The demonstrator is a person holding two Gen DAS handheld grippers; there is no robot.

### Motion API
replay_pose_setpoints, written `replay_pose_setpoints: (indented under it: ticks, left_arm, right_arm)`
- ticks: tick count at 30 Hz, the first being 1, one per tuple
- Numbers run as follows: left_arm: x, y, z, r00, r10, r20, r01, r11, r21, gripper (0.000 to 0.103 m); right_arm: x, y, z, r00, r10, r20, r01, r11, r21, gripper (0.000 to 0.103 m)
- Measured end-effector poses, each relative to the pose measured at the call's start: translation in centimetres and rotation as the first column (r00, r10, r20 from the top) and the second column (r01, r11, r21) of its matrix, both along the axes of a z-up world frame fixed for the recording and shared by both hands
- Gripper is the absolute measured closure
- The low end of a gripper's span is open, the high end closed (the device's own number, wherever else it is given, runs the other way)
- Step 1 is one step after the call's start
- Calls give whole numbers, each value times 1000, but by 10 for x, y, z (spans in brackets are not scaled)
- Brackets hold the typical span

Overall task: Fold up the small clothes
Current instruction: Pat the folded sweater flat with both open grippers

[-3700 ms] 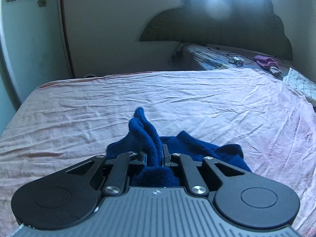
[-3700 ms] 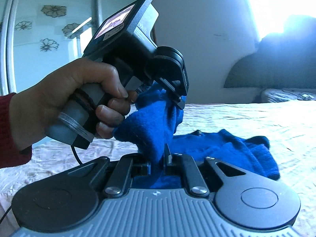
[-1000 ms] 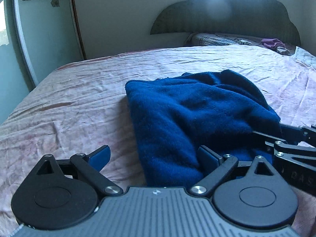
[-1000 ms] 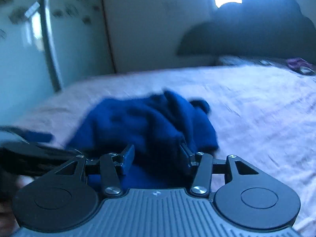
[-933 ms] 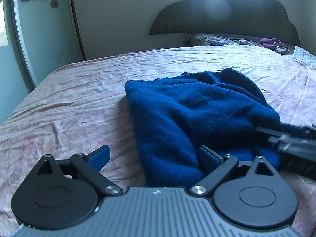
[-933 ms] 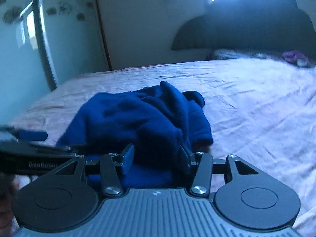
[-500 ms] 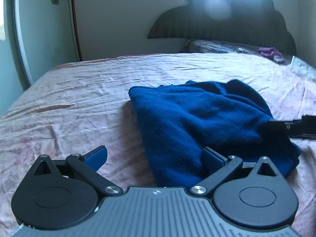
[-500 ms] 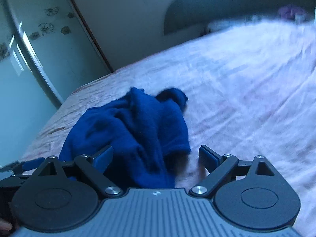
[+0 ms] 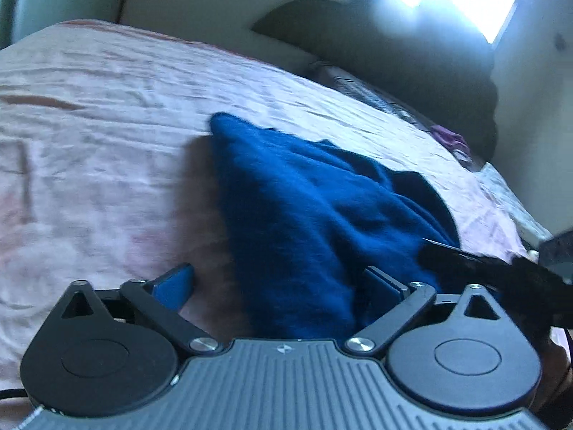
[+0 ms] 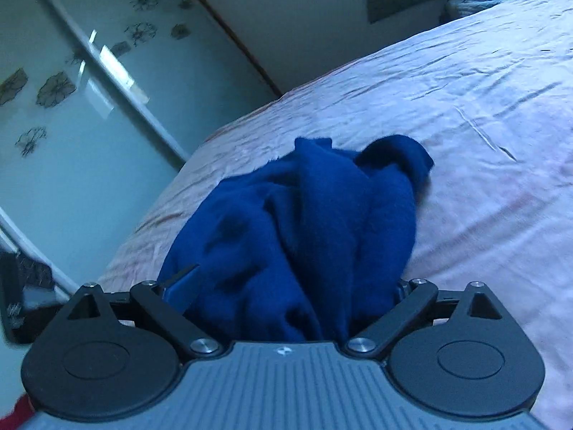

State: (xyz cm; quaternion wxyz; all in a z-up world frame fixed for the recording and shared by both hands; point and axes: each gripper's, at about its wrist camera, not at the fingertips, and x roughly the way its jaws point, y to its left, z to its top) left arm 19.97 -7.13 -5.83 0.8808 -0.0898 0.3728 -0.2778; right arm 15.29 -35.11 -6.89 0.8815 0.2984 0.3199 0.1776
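The bed (image 9: 107,114) fills both views, its pink sheet creased all over, with a dark headboard (image 9: 412,46) at the far end and a glass door (image 10: 71,114) printed with flowers off to one side. On the sheet lies the one garment in sight, a blue fleece top (image 9: 304,208), bunched into soft ridges with a rounded cuff or hood end poking out at its far side.

A few seconds ago both claws were clamped on the fleece and held it up off the bed; a second ago it was already down, and since then the right claw has let go. Both views have also tipped sideways as the hands roll. I judge one fold is laid and the hands are setting up for the next hold.

There are two claws. The left gripper (image 9: 279,283) has its fingers wide apart but closing, with the near edge of the fleece between them and not pinched. The right gripper (image 10: 286,286) stands wide apart, straddling the near bulk of the fleece; whether its pads touch is unclear. A dark tip of it shows blurred in the left view.
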Motion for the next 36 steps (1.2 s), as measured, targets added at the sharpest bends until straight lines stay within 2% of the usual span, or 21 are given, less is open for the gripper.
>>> replay_pose_setpoints:
  ticks: [2, 3, 4, 6, 9, 12, 14, 15, 16, 17, 18, 20, 21, 23, 25, 28, 31, 32, 34, 36]
  left_arm:
    - [-2, -7, 0, 1000, -25, -1, 25, 1000, -2, 36]
    - [0, -9, 0, 1000, -14, 5, 14, 1000, 5, 42]
    - [1, -8, 1, 1000, -9, 11, 9, 1000, 6, 48]
    - [2, -6, 6, 1000, -13, 24, 13, 1000, 0, 68]
    - [8, -3, 17, 1000, -24, 21, 23, 1000, 13, 72]
    - [7, 6, 29, 998, -6, 56, 5, 1000, 22, 73]
    - [8, 13, 29, 999, -8, 50, 7, 1000, 27, 71]
    - [10, 18, 25, 1000, -2, 25, 1, 1000, 30, 66]
    - [10, 21, 21, 1000, 9, 0, -9, 999, 39, 62]
    - [9, 25, 16, 999, 27, -21, -26, 999, 46, 44]
    - [6, 30, 14, 998, 54, -28, -53, 998, 43, 36]
    - [-6, 40, 16, 994, 110, -14, -110, 993, 47, 28]
    - [-12, 42, 19, 992, 128, 6, -128, 990, 63, 26]
    - [-29, 41, 24, 987, 145, 70, -153, 981, 117, 24]
    - [-44, 32, 27, 981, 135, 141, -161, 966, 201, 20]
    - [-61, 19, 23, 965, 114, 236, -185, 933, 309, 10]
    - [-71, 10, 12, 950, 118, 290, -223, 905, 361, 8]
    - [-73, 11, 10, 947, 119, 298, -228, 904, 363, 7]
    - [-75, 15, 10, 947, 120, 299, -228, 906, 357, 7]
    - [-77, 20, 11, 948, 125, 294, -228, 909, 350, 5]
  right_arm:
    - [-1, 7, 1, 1000, -16, -5, 16, 1000, -14, 34]
    - [-1, 8, 0, 1000, -19, -13, 19, 1000, -24, 53]
    - [-2, 7, -2, 1000, -19, -23, 19, 1000, -7, 63]
    - [-2, 0, -10, 999, -23, -45, 27, 995, 91, 68]
    - [-3, -6, -14, 997, -46, -69, 58, 978, 198, 72]
    - [-7, -2, -6, 998, -51, -43, 61, 953, 296, 72]
    - [-9, 7, 0, 998, -43, -40, 53, 957, 284, 69]
    - [-8, 13, 2, 998, -40, -53, 51, 970, 238, 66]
    - [-8, 20, 1, 996, -40, -75, 52, 987, 154, 57]
    - [-8, 25, 1, 993, -57, -102, 65, 995, 77, 54]
    - [-11, 26, 1, 994, -58, -91, 63, 997, 52, 50]
    - [-22, 26, 8, 993, -80, -87, 82, 996, 19, 43]
    - [-28, 27, 15, 991, -116, -74, 114, 993, -27, 39]
    - [-50, 31, 31, 977, -212, -10, 208, 966, -155, 39]
    - [-70, 41, 48, 965, -250, 78, 262, 934, -243, 37]
    - [-87, 72, 64, 975, -149, 167, 199, 918, -342, 37]
    - [-85, 103, 57, 988, 29, 150, 38, 905, -424, 37]
    - [-82, 109, 50, 991, 48, 121, 12, 890, -455, 37]
    - [-77, 112, 40, 997, -22, 74, 58, 848, -526, 37]
    - [-80, 106, 40, 991, -111, 75, 134, 829, -544, 36]
